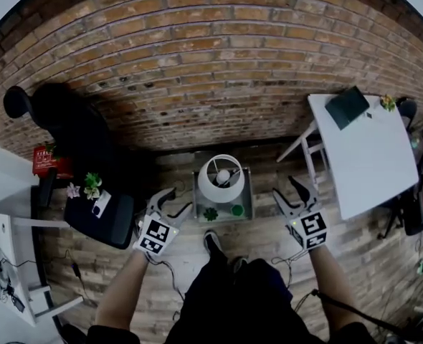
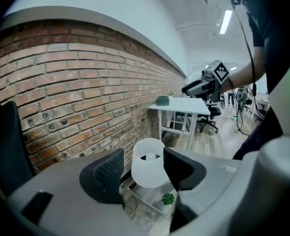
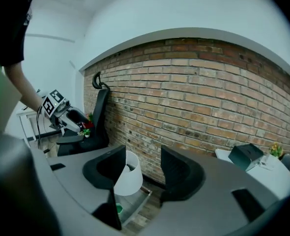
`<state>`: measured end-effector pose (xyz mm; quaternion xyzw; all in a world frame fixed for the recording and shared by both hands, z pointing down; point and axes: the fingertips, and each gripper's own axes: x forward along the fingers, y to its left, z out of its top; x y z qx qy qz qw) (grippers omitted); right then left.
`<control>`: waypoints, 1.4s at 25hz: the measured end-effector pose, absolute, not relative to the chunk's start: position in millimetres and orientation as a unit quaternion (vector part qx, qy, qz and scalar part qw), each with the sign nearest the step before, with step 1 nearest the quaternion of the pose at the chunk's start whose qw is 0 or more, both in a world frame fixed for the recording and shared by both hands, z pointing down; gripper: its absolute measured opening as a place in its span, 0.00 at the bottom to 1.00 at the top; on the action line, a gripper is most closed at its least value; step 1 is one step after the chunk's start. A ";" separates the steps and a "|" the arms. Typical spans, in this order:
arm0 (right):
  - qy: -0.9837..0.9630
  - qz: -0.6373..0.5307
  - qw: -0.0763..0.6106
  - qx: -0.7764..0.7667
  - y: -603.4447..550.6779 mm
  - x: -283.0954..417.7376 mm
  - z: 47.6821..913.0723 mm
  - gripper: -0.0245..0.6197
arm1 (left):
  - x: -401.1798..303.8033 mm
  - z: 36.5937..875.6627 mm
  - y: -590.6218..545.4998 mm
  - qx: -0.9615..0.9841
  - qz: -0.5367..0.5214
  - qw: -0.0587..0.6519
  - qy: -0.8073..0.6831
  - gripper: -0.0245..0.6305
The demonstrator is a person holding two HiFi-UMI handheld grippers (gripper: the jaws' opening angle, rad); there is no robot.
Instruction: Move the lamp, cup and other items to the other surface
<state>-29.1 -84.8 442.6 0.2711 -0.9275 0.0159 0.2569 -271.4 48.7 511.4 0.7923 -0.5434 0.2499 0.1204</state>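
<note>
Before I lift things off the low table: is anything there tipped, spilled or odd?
Nothing tipped or spilled: the lamp stands upright on the low table, with the plant and green cup beside it.

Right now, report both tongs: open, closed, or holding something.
Left tongs: open, holding nothing.
Right tongs: open, holding nothing.

**Surroundings of the Room**

A brick wall [image 1: 211,63] runs across the back, above a wooden plank floor [image 1: 369,256]. A black office chair [image 1: 100,221] stands at the left, with a red object [image 1: 45,160] just beyond it. Cables [image 1: 74,269] trail over the floor nearby.
</note>
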 end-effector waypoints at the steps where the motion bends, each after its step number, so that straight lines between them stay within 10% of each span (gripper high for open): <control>1: -0.927 0.011 0.265 0.265 -86.9 -31.5 449.0 0.40 | -271.5 517.0 47.1 0.800 0.260 0.117 -0.529 0.42; 35: -0.892 -0.006 0.449 -0.047 -143.7 -78.7 850.6 0.47 | -296.6 887.2 -29.3 0.784 0.471 0.225 -0.336 0.50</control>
